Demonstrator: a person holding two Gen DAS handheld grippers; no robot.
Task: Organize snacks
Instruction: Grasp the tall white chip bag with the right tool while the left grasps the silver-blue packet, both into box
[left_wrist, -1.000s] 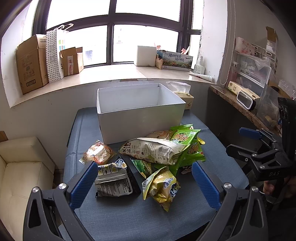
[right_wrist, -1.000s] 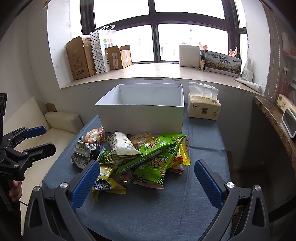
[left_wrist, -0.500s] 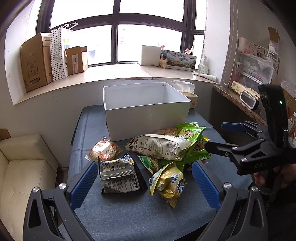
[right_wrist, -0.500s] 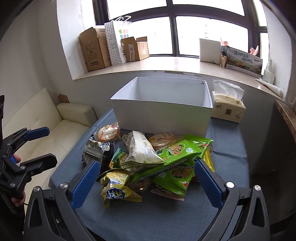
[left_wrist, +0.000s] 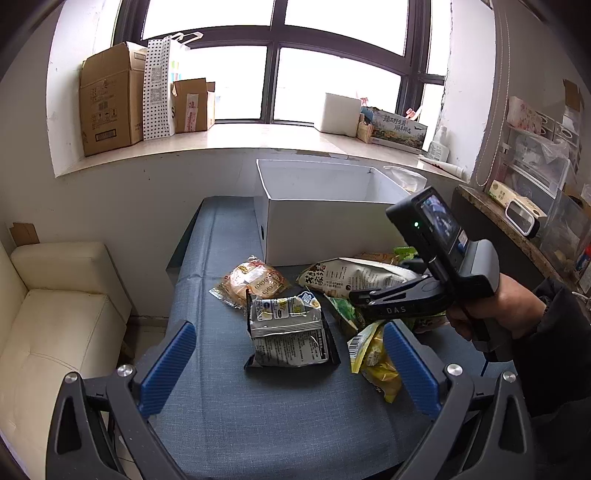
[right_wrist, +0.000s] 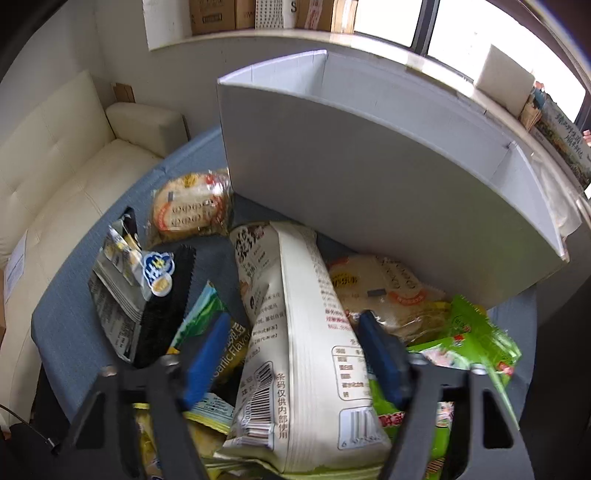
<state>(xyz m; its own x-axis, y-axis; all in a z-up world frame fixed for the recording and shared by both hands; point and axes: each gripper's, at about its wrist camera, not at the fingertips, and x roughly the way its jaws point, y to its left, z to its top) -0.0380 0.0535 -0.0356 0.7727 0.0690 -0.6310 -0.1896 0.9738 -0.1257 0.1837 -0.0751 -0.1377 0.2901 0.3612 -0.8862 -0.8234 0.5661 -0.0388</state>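
Snack packets lie heaped on the blue table (left_wrist: 221, 406) in front of an open white box (left_wrist: 332, 236). My right gripper (right_wrist: 293, 319) points steeply down over a cream chip bag (right_wrist: 303, 332). Its jaws are closing with the bag between them, and a gap still shows at the left pad. My left gripper (left_wrist: 288, 332) hovers open above a grey packet (left_wrist: 288, 328), holding nothing. Near the box lies a round bread packet (left_wrist: 255, 282). A second bread packet (right_wrist: 380, 291) and green bags (right_wrist: 465, 343) sit beside the cream bag. A yellow bag (left_wrist: 376, 358) lies at the right.
A cream sofa (left_wrist: 55, 332) stands left of the table. Cardboard boxes (left_wrist: 110, 99) and a dotted paper bag line the window sill. A tissue pack (left_wrist: 406, 177) sits behind the white box. A shelf with clutter (left_wrist: 535, 177) is at the right. A hand (left_wrist: 491, 314) holds the right gripper.
The right gripper has dropped and tilted down onto the pile, and its jaws have narrowed around the cream bag. The left gripper has shifted a little left and down, staying open.
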